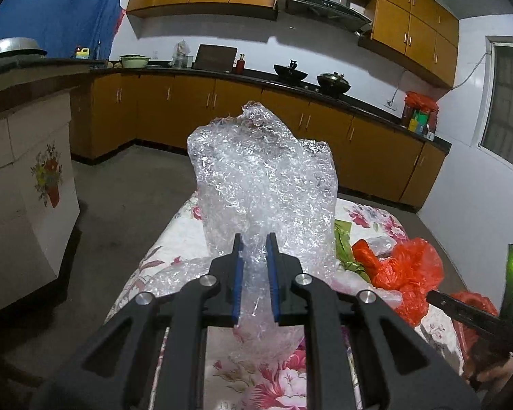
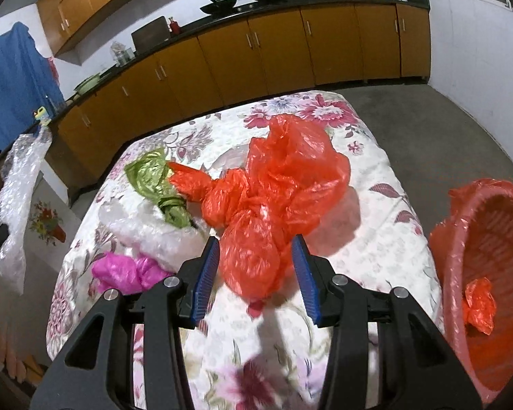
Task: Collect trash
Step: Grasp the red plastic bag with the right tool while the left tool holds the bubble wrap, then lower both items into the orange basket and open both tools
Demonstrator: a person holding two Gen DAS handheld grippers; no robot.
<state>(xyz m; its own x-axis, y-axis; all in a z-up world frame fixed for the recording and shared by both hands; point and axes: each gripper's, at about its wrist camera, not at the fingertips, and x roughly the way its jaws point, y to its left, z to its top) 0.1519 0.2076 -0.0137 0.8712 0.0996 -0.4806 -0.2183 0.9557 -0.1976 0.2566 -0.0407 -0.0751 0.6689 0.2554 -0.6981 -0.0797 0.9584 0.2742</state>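
My left gripper (image 1: pixel 255 239) is shut on a big crumpled sheet of clear bubble wrap (image 1: pixel 263 177), held up above the floral tablecloth (image 1: pixel 284 382). The same bubble wrap (image 2: pixel 15 198) hangs at the left edge of the right wrist view. My right gripper (image 2: pixel 256 242) stands open low over the table. The knotted lump of a red plastic bag (image 2: pixel 256 249) lies between its fingers, and the rest of the bag spreads beyond them. A green bag (image 2: pixel 154 177), a pink bag (image 2: pixel 123 270) and more clear wrap (image 2: pixel 154 232) lie to its left.
A red mesh basket (image 2: pixel 489 256) lined with red plastic stands at the table's right edge, with a small red bag (image 2: pixel 480 304) inside. Brown kitchen cabinets (image 2: pixel 290 44) run along the far wall. A white tiled counter (image 1: pixel 27 184) stands to the left.
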